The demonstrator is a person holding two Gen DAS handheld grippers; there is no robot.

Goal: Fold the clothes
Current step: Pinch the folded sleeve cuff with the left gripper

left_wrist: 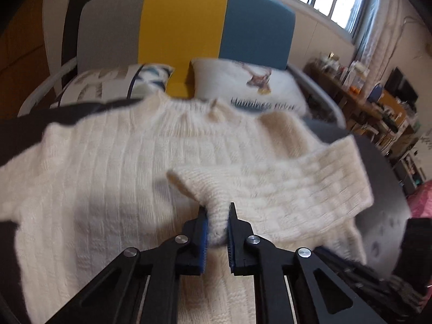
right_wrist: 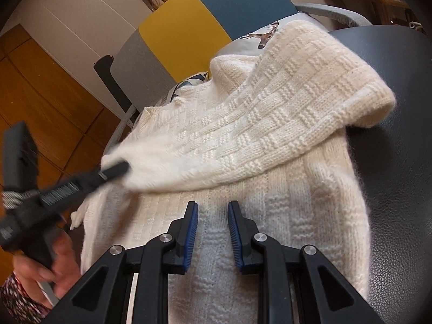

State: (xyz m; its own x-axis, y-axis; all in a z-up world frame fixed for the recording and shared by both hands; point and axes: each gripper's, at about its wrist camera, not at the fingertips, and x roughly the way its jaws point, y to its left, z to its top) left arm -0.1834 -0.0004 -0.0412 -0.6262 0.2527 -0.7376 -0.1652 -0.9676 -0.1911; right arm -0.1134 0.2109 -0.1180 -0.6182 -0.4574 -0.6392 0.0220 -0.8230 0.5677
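Observation:
A cream knitted sweater (left_wrist: 108, 178) lies spread flat on a dark surface (left_wrist: 388, 194), neck toward the pillows. My left gripper (left_wrist: 218, 216) is shut on the cuff of its right sleeve (left_wrist: 283, 189), which is drawn across the body. In the right wrist view the same sleeve (right_wrist: 270, 116) lies folded over the sweater body (right_wrist: 297, 216), and the left gripper (right_wrist: 116, 170) holds its blurred end. My right gripper (right_wrist: 212, 210) is open and empty, hovering just above the lower sweater body.
Two pillows (left_wrist: 243, 86) and a grey, yellow and blue headboard (left_wrist: 183, 24) stand behind the sweater. A cluttered wooden shelf (left_wrist: 378, 102) is at the right. The dark leather surface (right_wrist: 399, 162) extends right of the sweater. A wooden wardrobe (right_wrist: 40, 102) stands at left.

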